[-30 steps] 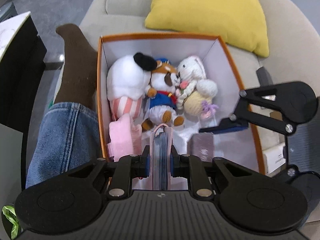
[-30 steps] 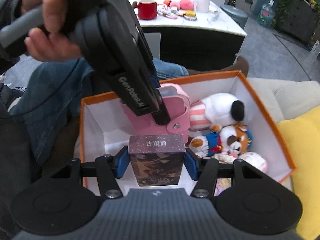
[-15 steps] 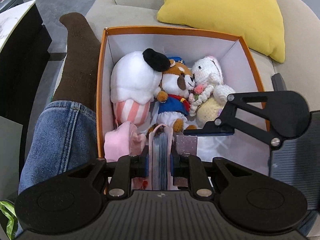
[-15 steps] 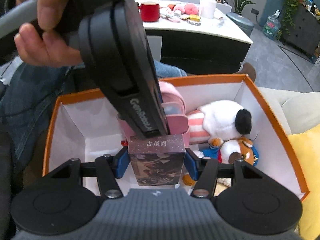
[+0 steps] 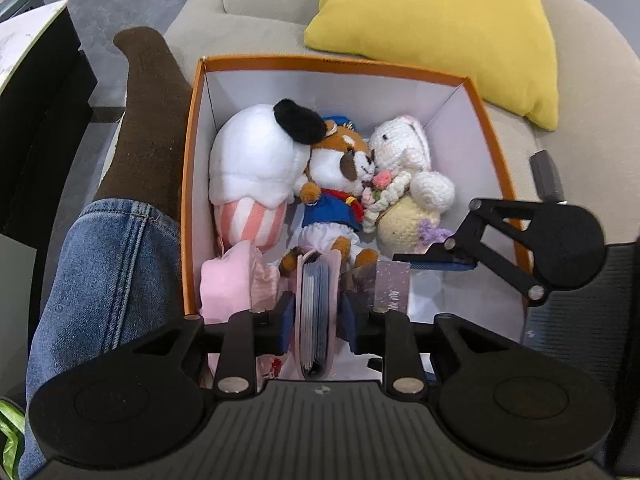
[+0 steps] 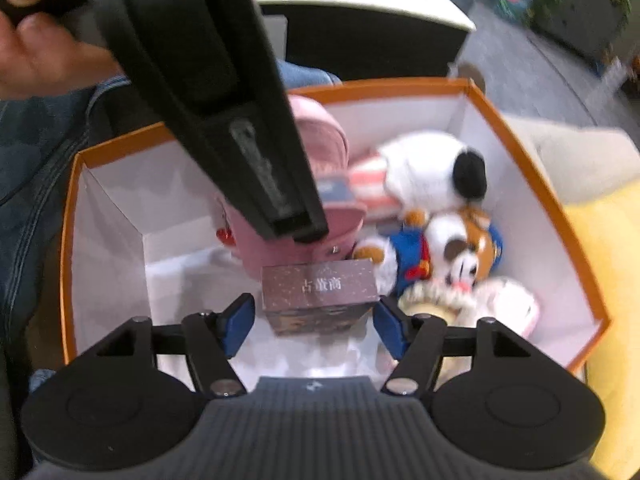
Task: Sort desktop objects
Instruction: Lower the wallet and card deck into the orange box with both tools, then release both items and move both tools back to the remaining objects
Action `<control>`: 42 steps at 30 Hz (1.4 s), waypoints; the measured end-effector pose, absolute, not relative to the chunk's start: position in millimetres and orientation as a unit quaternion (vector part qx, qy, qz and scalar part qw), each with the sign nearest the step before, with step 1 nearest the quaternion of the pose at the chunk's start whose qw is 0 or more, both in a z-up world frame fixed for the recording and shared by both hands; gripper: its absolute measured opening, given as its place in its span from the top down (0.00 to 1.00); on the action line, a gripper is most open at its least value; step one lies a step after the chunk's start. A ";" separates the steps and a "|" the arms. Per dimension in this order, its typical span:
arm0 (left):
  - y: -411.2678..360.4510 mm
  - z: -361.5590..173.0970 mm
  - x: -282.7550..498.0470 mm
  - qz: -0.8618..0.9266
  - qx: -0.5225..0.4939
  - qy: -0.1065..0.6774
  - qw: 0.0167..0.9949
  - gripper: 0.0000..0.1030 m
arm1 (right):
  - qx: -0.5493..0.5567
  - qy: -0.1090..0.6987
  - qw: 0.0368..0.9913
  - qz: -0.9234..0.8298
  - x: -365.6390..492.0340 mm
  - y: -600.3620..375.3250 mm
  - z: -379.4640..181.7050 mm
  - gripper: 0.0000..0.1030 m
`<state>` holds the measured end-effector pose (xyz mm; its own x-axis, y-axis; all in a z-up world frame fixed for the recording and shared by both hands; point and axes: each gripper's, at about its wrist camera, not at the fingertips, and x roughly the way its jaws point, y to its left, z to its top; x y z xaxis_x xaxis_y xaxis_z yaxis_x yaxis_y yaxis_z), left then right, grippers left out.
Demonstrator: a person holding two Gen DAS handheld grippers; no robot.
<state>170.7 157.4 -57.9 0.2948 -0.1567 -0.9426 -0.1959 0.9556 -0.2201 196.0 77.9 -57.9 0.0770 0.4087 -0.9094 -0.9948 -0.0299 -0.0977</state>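
Inside orange box (image 5: 188,208): three plush toys. Left gripper (image 5: 317,320) fingers opening, pink card wallet (image 5: 316,312) between them. Right gripper (image 6: 316,320) fingers opening, clear of purple card box (image 6: 320,292).

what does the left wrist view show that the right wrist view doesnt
Only the left wrist view: the pink ruffled cloth, a brown sock and the sofa.

Only the right wrist view: a hand gripping the left gripper's handle, and the white countertop behind.

Both: the orange box, three plush toys, the pink card holder between the opening left gripper, and the card box between the opening right gripper.
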 end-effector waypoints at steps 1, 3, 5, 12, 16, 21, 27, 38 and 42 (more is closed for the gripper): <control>157.9 -55.2 168.9 0.011 -0.149 0.590 0.794 0.73 | -0.419 0.354 0.603 0.579 194.8 77.8 -59.3 0.35; 160.3 -47.6 163.9 0.008 -0.151 0.580 0.800 0.73 | -0.421 0.368 0.601 0.571 199.0 87.2 -65.5 0.34; 163.5 -38.1 157.3 0.005 -0.152 0.569 0.808 0.72 | -0.434 0.385 0.593 0.558 198.7 93.3 -73.1 0.36; 180.3 -16.8 137.7 0.008 -0.149 0.538 0.829 0.72 | -0.444 0.420 0.583 0.535 200.1 105.1 -92.9 0.56; 190.5 -15.5 131.3 0.015 -0.157 0.532 0.832 0.72 | -0.480 0.392 0.567 0.542 191.1 110.2 -96.3 0.58; 207.4 -18.1 124.8 0.038 -0.164 0.530 0.831 0.72 | -0.483 0.391 0.556 0.552 186.4 117.7 -93.6 0.61; 222.4 -22.7 116.5 0.043 -0.180 0.532 0.826 0.72 | -0.437 0.417 0.574 0.553 192.8 129.5 -92.2 0.63; 202.8 -9.1 114.2 0.016 -0.162 0.526 0.835 0.72 | -0.428 0.425 0.588 0.540 187.0 116.8 -73.3 0.56; 184.2 5.0 112.4 -0.005 -0.146 0.517 0.843 0.72 | -0.423 0.412 0.605 0.534 180.8 97.0 -48.5 0.56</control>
<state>112.4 184.2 5.0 0.4648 -0.1598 -0.8709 -0.1422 0.9573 -0.2515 180.8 97.0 -48.5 0.0906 0.2983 -0.9502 -0.9948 0.0719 -0.0723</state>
